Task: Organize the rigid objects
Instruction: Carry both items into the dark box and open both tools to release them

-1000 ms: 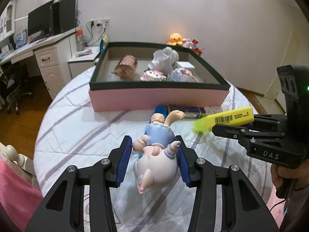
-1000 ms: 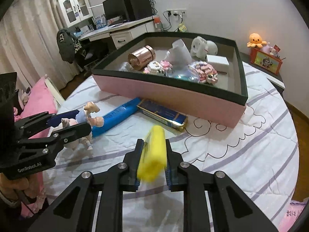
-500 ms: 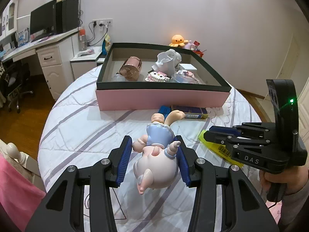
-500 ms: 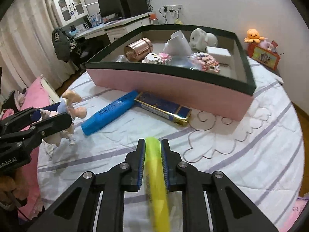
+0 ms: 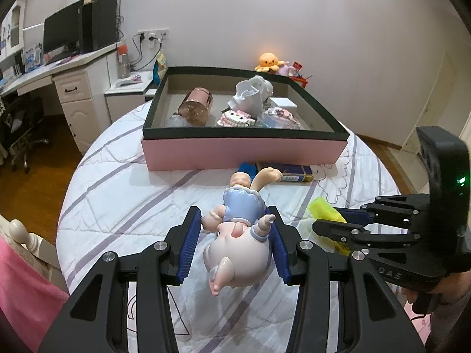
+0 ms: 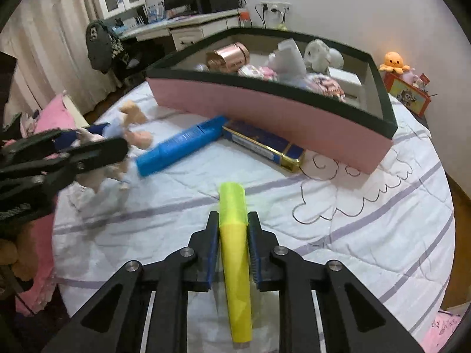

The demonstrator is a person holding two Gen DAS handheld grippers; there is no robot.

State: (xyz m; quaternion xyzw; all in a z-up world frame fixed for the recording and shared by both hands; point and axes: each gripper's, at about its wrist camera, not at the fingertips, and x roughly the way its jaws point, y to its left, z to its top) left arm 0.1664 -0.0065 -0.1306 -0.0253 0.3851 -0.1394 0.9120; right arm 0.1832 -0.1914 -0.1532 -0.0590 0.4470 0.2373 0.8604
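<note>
Nearby, left gripper (image 5: 235,235) fingers hold pale figurine (image 5: 235,235) in blue dress; right gripper (image 6: 234,235) fingers clamp yellow highlighter (image 6: 235,259). Striped white bed (image 5: 117,194), pink box (image 5: 241,153), desk (image 5: 59,70) behind.

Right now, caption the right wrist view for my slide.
Right gripper holds yellow highlighter above the quilt, facing pink box.

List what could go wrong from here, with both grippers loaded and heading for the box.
1. The left gripper holds the doll by its rounded body, with head and legs sticking out; it could twist or slip out.
2. The yellow highlighter juts far past the right gripper, so its tip might catch the pink box wall.
3. The two grippers sit close together and could collide.
</note>
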